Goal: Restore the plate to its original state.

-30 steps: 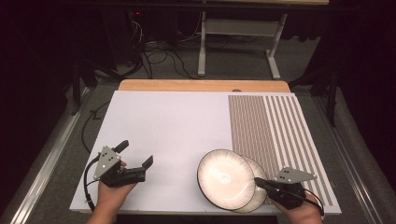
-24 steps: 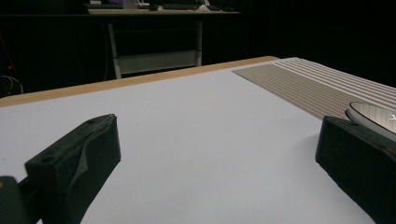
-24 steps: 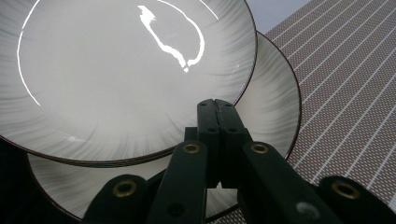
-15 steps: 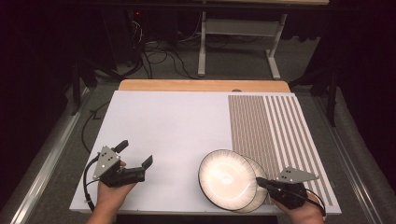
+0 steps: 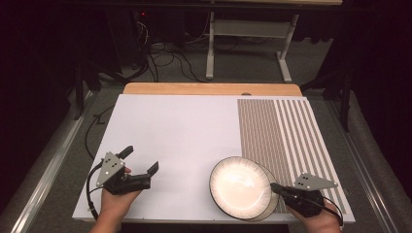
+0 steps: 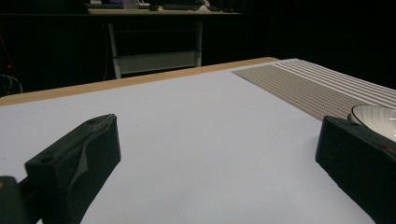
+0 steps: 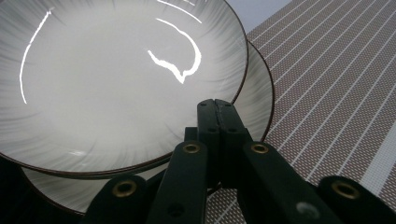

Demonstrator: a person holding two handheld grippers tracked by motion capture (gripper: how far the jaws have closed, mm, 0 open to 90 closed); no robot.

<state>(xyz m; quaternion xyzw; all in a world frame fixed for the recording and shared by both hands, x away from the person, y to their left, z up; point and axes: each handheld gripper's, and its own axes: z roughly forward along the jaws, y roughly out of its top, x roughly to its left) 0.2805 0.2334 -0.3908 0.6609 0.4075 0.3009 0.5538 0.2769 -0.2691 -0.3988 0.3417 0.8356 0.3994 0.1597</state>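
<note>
Barely shifted since a second ago, my right gripper (image 5: pixel 278 187) jaws clamp the upper plate (image 5: pixel 240 185) off the lower plate (image 7: pixel 259 88), left gripper (image 5: pixel 141 167) jaws apart; next, lifting clear.

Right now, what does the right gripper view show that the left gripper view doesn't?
Right gripper view: two stacked plates close up, the upper plate over the lower plate, with the right tongs shut, tips at the upper one's rim. Left gripper view: the left tongs open over the bare white table, and its wooden far edge. Both: the striped mat and some plate rim.
</note>
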